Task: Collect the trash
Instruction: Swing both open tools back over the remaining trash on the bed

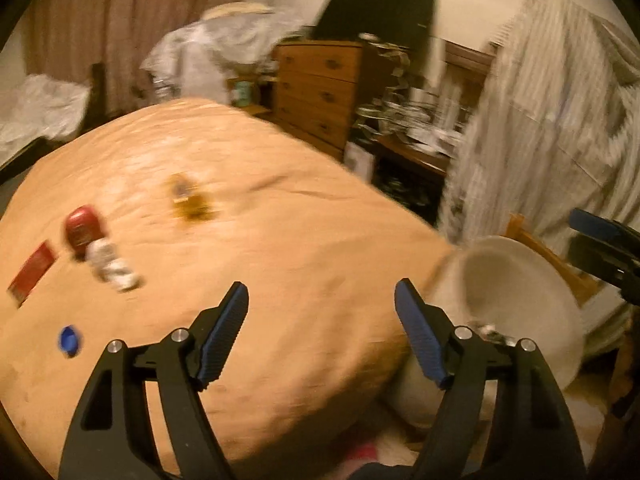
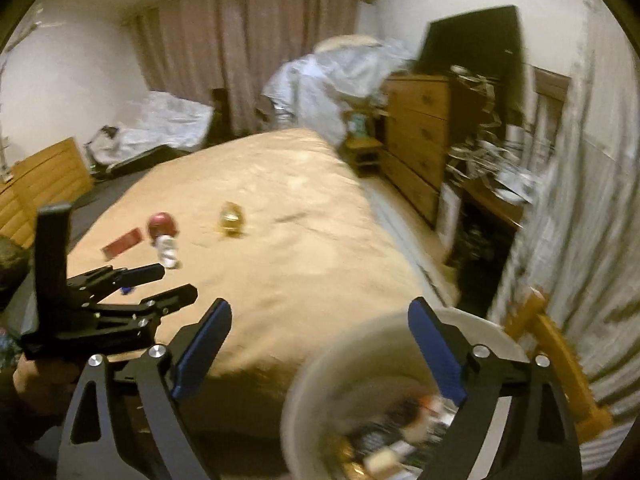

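Trash lies on an orange-tan bed [image 1: 280, 240]: a flat red packet [image 1: 32, 270], a red can [image 1: 82, 226], a crumpled white wrapper [image 1: 110, 266], a gold wrapper [image 1: 188, 200] and a blue cap [image 1: 69, 339]. My left gripper [image 1: 320, 320] is open and empty above the bed's near edge. A white bin [image 2: 344, 380] with trash inside stands by the bed's corner. My right gripper [image 2: 320, 344] is open and empty above the bin's rim. The left gripper also shows in the right wrist view [image 2: 160, 280].
A wooden dresser [image 1: 320, 88] and a cluttered desk [image 1: 416, 128] stand to the right of the bed. A striped cloth [image 1: 552, 120] hangs at far right. A wooden chair [image 2: 560, 360] stands beside the bin. Curtains [image 2: 248, 40] hang behind the bed.
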### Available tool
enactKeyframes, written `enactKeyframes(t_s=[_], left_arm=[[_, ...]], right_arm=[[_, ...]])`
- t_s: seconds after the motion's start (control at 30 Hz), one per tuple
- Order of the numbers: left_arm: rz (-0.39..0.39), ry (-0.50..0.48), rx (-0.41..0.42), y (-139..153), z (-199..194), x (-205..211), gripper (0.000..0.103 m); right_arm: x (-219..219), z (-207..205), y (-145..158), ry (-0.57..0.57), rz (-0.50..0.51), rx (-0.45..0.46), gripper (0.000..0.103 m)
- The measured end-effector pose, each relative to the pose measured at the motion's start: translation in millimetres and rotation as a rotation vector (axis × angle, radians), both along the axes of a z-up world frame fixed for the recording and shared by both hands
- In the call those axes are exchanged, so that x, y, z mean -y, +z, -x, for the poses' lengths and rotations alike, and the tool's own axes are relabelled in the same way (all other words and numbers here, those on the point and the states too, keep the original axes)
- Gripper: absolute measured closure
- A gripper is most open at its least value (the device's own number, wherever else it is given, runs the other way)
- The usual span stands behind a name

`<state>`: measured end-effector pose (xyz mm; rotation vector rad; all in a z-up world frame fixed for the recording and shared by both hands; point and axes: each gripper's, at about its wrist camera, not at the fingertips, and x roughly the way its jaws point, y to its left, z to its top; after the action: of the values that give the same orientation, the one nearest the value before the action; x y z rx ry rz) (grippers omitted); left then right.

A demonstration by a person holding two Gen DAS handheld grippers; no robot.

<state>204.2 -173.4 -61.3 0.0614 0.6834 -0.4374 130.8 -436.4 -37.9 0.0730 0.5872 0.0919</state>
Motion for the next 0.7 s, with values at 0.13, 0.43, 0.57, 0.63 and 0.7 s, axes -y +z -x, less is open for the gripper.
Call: enactKeyframes(t_s=[0.13,0.43,0.57,0.63,0.7], left_arm=[[-0.002,0.127,-0.019,-5,-17,-67,0.031],[-0.017,0.42,-0.1,-39,-38,-226,0.029],[0.011,0.446,-0.186,-66,-50,-264,0.025],[0.025,0.42,-0.215,-76,-56,-268,0.025],[0.013,0.39,-0.217,-81,-62,-262,0.025]], right_arm=[[-53,-27,0,0.097,0.001,-0.007,0.013],[-151,-71,-29,0.252,0.001,-0.089,0.013],[-183,-88,-45,0.292,0.0,-0.125,0.013],[-194,-97,-53,0.313,0.004,-0.14,0.013],[-214,-109,-61,0.348,0.018,-0.153,0.013]])
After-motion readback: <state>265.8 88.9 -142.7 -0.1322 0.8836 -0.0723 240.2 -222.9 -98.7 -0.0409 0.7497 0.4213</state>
